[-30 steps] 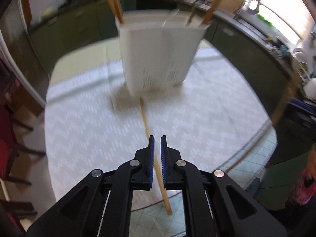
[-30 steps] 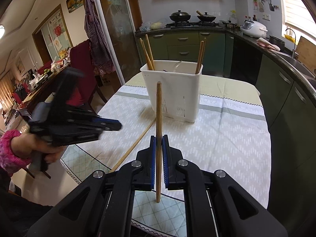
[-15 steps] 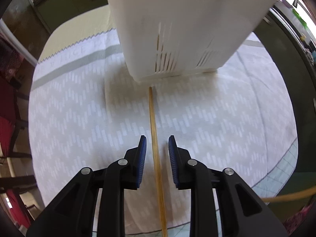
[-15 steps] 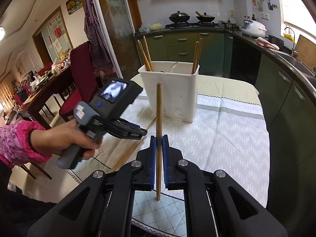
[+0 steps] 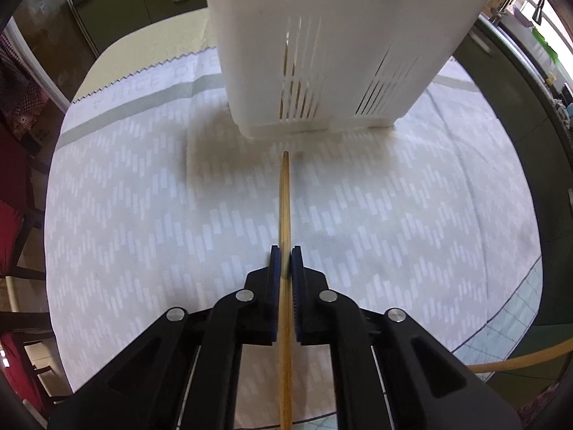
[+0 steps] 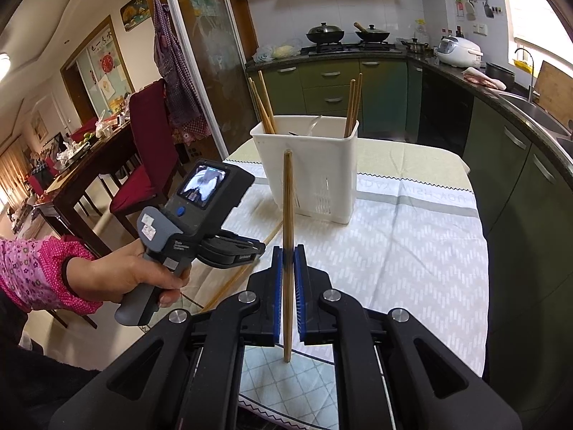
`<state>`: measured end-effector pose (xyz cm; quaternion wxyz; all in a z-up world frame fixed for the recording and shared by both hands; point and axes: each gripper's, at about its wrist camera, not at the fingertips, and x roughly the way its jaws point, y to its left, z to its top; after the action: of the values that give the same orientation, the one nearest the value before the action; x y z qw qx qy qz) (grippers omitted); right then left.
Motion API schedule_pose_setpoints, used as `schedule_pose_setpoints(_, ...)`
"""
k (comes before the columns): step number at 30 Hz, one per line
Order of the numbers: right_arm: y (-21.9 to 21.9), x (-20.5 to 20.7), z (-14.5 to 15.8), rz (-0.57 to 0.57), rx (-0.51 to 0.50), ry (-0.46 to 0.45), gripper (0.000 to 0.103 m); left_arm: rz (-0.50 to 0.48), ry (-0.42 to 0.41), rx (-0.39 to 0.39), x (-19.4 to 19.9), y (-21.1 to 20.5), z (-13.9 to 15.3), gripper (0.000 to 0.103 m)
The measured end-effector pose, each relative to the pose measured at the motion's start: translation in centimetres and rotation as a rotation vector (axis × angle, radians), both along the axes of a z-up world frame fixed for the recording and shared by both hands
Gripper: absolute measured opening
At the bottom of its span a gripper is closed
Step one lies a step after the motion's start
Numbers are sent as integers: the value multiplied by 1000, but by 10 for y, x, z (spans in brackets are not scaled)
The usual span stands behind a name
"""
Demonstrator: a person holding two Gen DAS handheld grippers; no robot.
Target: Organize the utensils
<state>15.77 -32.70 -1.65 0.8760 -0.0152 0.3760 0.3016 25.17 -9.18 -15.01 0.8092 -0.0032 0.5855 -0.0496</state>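
The left gripper (image 5: 285,251) has its blue pads drawn in tight on a chopstick (image 5: 285,215) that lies flat on the cloth (image 5: 143,215) over the worktop. That stick runs straight ahead between the pads, and its far tip stops just short of the white caddy (image 5: 340,53), not touching it. The right gripper (image 6: 287,251) is likewise clamped on a second chopstick (image 6: 287,197), held upright and crosswise to the fingers, its ends standing out above and below the pads. From the right wrist view the caddy stands on the cloth beyond, with more chopsticks (image 6: 265,107) leaning in its left and right corners. A hand (image 6: 125,276) holds the left gripper's handle low over the worktop's near edge.
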Motion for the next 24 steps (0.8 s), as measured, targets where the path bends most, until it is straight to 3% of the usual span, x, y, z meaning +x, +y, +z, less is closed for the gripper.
schedule_pose_setpoints(13,-1,-4,6,-3,10,-18,7,-40,-285,-54,-59,24,108,6)
schedule_pose_setpoints(24,4,-11,15,6,9,-39,7,-67,-453,-86,-107,37,156,6)
